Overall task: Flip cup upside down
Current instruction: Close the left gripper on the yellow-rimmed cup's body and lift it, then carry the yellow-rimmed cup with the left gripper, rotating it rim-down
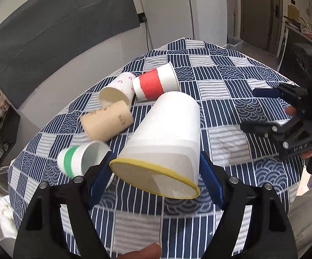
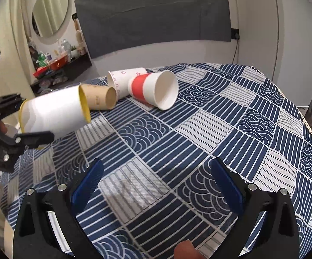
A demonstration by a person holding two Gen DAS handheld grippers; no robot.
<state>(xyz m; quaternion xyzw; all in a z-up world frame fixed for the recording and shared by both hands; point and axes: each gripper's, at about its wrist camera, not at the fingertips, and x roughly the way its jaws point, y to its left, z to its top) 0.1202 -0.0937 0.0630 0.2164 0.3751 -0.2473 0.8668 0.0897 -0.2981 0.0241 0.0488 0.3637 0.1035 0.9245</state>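
Note:
My left gripper (image 1: 156, 168) is shut on a white paper cup with yellow rims (image 1: 166, 138) and holds it above the blue patterned tablecloth (image 1: 231, 99), tilted, nearly on its side. The same cup (image 2: 52, 114) shows at the left of the right wrist view, between the left gripper's fingers (image 2: 35, 138). My right gripper (image 2: 156, 183) is open and empty over the cloth (image 2: 199, 129); it also shows at the right of the left wrist view (image 1: 263, 110).
Several cups lie on their sides on the cloth: a red-banded one (image 1: 156, 82) (image 2: 153, 88), a pink-printed one (image 1: 119, 88) (image 2: 123, 79), a brown one (image 1: 106, 123) (image 2: 97, 97) and a green-banded one (image 1: 80, 157). The table edge curves at the right (image 2: 306, 125).

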